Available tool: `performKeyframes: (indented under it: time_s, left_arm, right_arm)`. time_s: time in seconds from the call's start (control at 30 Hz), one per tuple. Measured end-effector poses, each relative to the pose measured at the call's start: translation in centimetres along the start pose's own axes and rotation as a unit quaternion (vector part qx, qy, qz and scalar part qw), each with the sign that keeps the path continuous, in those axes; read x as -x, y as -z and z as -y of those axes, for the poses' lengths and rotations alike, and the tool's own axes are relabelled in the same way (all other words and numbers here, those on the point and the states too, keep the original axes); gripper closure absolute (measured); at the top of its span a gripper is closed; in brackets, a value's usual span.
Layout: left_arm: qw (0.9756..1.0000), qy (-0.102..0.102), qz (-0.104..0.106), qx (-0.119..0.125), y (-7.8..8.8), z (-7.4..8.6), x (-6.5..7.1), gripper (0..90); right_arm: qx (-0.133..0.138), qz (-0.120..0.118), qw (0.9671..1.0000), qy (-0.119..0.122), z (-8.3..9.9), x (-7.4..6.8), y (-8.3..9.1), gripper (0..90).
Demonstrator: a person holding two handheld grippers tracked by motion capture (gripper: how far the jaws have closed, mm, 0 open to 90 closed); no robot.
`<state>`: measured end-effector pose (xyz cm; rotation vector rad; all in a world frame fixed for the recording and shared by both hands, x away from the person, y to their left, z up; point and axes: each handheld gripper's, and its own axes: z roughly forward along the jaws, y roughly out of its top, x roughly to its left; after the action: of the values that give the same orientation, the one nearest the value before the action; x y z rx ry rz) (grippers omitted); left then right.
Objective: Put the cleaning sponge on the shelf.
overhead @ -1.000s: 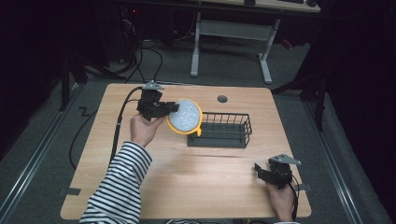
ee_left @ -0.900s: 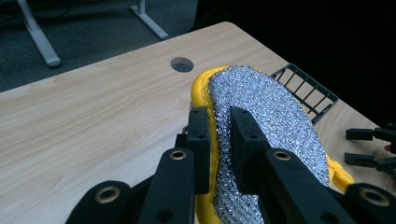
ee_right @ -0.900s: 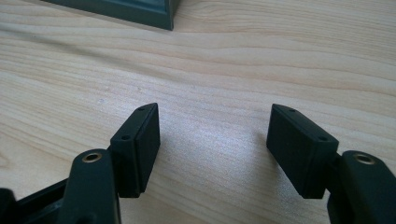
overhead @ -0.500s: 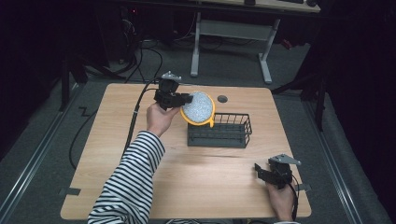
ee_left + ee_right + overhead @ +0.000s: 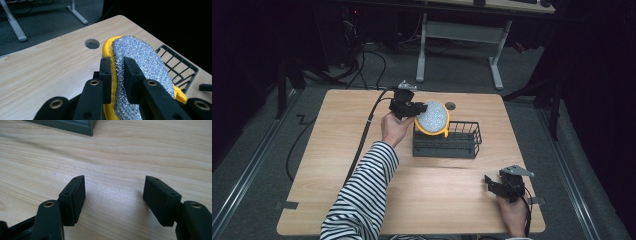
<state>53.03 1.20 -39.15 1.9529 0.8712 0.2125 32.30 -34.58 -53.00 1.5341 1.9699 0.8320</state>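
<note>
**Open jaws over bare wood**

The right hand-held gripper (image 5: 113, 195) holds its two black jaws wide apart, nothing between them, just above the pale wooden surface (image 5: 125, 152). Ahead of it and slightly left, a dark basket corner (image 5: 75, 126) sits on the wood.

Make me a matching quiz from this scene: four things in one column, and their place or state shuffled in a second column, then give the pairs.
1. left gripper
2. right gripper
3. wire basket
4. scouring pad

A. yellow rim, silver face
B. open, low over bare wood
C. dark, on the table
D. clamped on something

Pairs: 1-D, 2-B, 3-C, 4-A
</note>
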Motion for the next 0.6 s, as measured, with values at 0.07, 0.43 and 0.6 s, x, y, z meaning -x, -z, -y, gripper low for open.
performKeyframes:
  time_s: [0.07,0.43,0.6]
  left_arm:
    - [1.0000,0.000,-0.002,0.000,-0.1,0.1,-0.1,78.3]
    - [0.9999,-0.012,-0.010,0.000,-1.2,1.2,-0.1,76.8]
    - [0.9998,-0.013,-0.013,-0.002,-1.8,1.4,-0.1,76.0]
  right_arm:
    - [0.000,0.000,1.0000,-0.001,0.0,0.0,0.0,34.5]
    - [-0.001,-0.001,1.0000,-0.003,0.0,0.0,0.0,34.4]
    - [-0.002,0.000,1.0000,-0.004,0.0,0.0,0.0,34.3]
